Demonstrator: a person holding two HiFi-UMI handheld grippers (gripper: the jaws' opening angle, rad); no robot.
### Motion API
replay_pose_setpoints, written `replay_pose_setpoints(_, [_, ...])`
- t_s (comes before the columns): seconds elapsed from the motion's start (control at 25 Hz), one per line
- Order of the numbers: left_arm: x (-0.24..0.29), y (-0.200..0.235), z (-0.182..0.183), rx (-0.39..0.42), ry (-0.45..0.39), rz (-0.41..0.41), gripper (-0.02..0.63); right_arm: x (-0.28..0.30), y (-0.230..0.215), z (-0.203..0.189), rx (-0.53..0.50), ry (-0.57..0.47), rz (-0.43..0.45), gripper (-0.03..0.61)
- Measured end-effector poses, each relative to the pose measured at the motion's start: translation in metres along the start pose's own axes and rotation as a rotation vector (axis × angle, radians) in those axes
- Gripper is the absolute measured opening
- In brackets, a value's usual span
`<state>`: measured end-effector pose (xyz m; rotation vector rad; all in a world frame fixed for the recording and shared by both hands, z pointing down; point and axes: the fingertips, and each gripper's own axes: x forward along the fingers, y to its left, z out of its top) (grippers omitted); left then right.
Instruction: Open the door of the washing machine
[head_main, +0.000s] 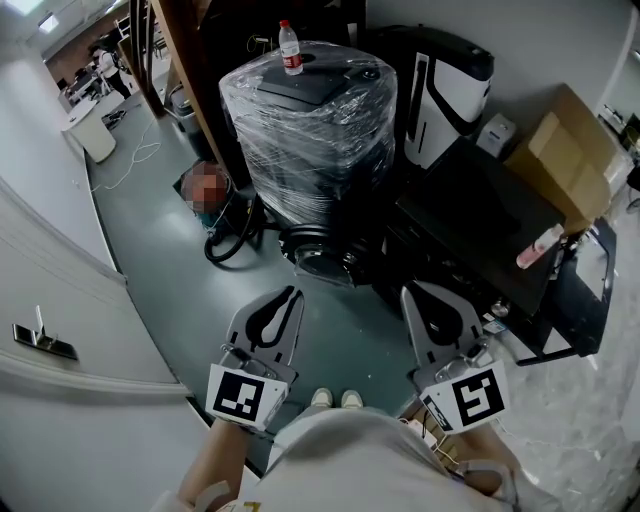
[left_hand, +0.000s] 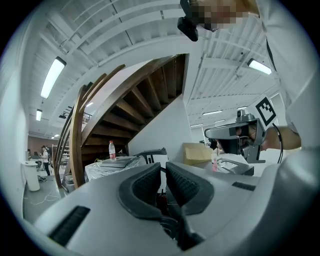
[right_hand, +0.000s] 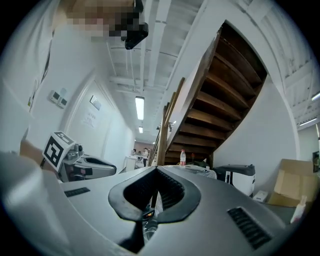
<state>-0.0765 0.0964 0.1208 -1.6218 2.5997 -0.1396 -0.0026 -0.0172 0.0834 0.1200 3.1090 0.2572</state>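
The plastic-wrapped washing machine (head_main: 310, 120) is seen ahead of both grippers, apart from their tips, with its round door (head_main: 322, 252) low on the front. The left gripper (head_main: 293, 294) and right gripper (head_main: 408, 291) are held closed, and nothing is gripped or touched.

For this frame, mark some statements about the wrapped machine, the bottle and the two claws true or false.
1. A bottle stands on top of the wrapped machine. True.
2. The right claw grips the machine. False: it is shut on nothing, well short of the machine.
3. The left claw holds the bottle. False: it is shut and empty, and the bottle stands on the machine.
4. A cardboard box sits to the right of the machine in the head view. True.
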Motion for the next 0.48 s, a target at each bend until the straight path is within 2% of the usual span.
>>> replay_pose_setpoints(0.28, [0.0057, 0.0006, 0.0078, 0.008, 0.0, -0.023, 0.048, 0.0025, -0.0085, -0.0054, 0.076, 0.001, -0.007, 0.028])
replay_pose_setpoints(0.48, [0.0054, 0.0024, 0.0078, 0.022, 0.004, -0.028, 0.048, 0.0039, -0.0056, -0.0081, 0.067, 0.017, -0.004, 0.028])
